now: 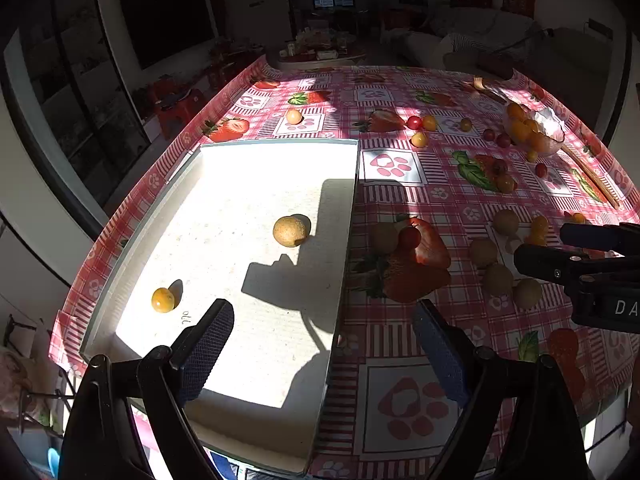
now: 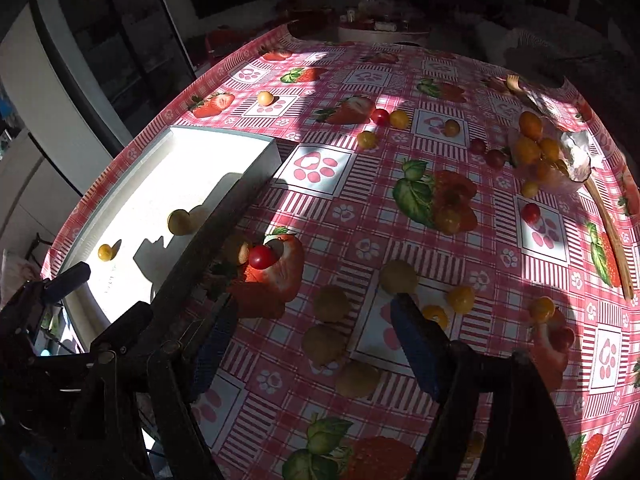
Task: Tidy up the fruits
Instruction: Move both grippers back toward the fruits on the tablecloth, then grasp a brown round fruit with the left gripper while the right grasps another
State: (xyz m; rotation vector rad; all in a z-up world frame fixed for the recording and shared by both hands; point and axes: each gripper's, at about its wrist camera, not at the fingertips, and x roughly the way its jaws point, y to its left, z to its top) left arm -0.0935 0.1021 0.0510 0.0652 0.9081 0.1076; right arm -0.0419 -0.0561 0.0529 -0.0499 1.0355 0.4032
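A white shallow tray [image 1: 276, 148] lies on the table's left side, holding a brown longan [image 1: 291, 231] and a small yellow tomato [image 1: 163, 300]. My left gripper [image 1: 324, 344] is open and empty over the tray's right edge. My right gripper [image 2: 316, 340] is open and empty above a cluster of brown longans [image 2: 325, 345] on the cloth. A red cherry tomato [image 2: 262, 257] and another longan [image 2: 239, 251] lie just outside the tray's right wall [image 2: 224, 216]. The right gripper also shows in the left wrist view [image 1: 544, 246].
A red checked strawberry tablecloth [image 2: 400, 208] covers the table. Yellow and red cherry tomatoes [image 2: 400, 119] lie scattered at the far side. A clear bowl [image 2: 576, 156] with orange fruits [image 2: 536, 148] sits far right beside a wooden stick [image 2: 612, 236]. Sun and shadow patches cross the cloth.
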